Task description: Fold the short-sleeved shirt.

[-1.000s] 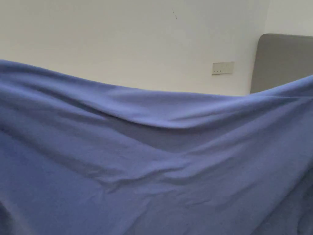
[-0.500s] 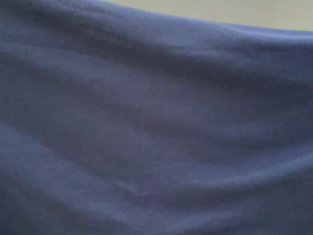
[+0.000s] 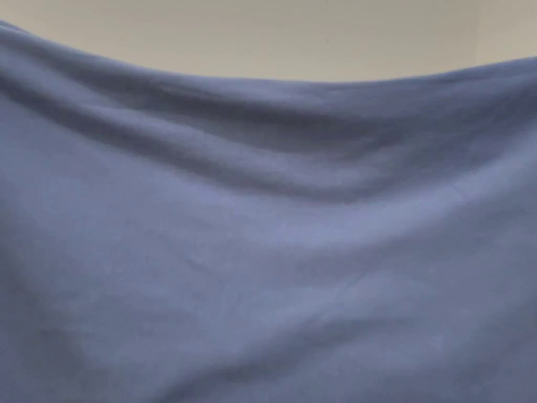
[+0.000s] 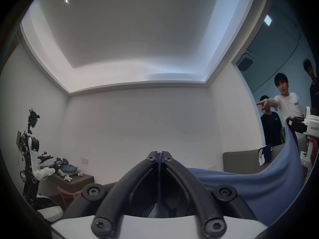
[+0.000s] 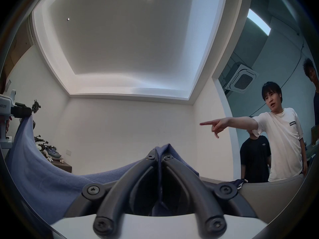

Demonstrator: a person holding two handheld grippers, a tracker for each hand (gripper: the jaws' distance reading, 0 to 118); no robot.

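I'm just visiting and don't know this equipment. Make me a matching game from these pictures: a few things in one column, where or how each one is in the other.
Things:
1. blue shirt
2. left gripper
3. pointing person
4. white humanoid robot

States:
A. standing by the low table at the far wall
B. hanging stretched between two grippers
C. in a white T-shirt, arm stretched out
D. jaws shut on a blue fabric edge

Pairs: 1-B, 2-D, 3-C, 4-A

Ahead: blue shirt (image 3: 272, 252) hangs stretched across, blocking the way forward.
Above: open air to the wall (image 3: 272, 36).
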